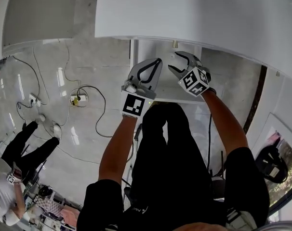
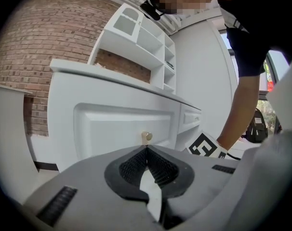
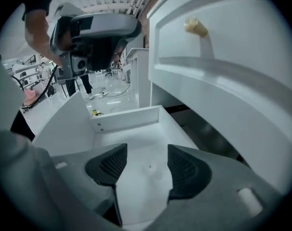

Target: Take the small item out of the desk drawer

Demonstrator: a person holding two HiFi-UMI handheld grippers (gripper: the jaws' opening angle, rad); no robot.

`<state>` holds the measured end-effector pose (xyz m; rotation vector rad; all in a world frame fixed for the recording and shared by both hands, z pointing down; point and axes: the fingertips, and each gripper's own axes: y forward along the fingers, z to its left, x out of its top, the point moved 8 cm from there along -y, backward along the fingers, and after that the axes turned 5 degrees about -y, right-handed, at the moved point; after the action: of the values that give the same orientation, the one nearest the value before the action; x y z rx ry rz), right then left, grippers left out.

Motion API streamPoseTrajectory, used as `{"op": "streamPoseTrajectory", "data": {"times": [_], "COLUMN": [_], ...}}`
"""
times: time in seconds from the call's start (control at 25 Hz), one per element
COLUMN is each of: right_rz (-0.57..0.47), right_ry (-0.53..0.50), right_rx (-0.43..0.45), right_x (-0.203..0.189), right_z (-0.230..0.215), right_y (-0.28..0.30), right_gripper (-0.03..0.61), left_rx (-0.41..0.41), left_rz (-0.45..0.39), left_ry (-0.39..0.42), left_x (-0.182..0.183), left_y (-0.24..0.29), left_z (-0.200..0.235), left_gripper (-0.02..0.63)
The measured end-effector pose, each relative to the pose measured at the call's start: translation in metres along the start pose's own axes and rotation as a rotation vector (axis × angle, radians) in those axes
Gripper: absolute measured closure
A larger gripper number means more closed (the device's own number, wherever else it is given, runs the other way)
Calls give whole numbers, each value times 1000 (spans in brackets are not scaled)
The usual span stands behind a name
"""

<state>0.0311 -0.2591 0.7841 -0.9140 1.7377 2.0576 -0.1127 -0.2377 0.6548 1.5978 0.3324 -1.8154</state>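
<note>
A white desk drawer stands pulled out under the desk top. Its white floor shows between my right gripper's jaws, with only a tiny dark speck on it; I see no small item. My right gripper hangs over the drawer, open, with nothing between its pads. In the head view it points at the desk's front. My left gripper is beside it on the left, shut and empty, its tips meeting just below a brass knob on a white front panel.
Another brass knob sticks out of the white front panel above the drawer on the right. Cables and a power strip lie on the glossy floor at the left. A person sits at the far left. Shelves stand on the desk.
</note>
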Motion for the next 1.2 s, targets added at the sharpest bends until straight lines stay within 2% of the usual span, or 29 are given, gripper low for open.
{"op": "streamPoseTrajectory", "data": {"times": [0.28,0.64,0.88,1.0,1.2], "right_rz": [93,210,248,260,248], "right_ry": [-2,-21,-28,-30,-21], "right_rx": [39,93,81,67,57], "right_x": [-20,-38,-43,-44,-32], "right_z": [-11,-6,-1,-1,0], "right_y": [49,76,93,96,82], "right_gripper": [325,325,337,389,396], "left_rx": [10,-1,-2,-1,-1], "left_rz": [11,24,29,28,30], "left_ry": [-22,-19,-15,-21,-21], "left_x": [-21,-23,-24,-23,-16], "left_y": [16,25,18,15,8], "left_z": [21,21,21,21,20], "left_gripper": [615,615,615,615,615]}}
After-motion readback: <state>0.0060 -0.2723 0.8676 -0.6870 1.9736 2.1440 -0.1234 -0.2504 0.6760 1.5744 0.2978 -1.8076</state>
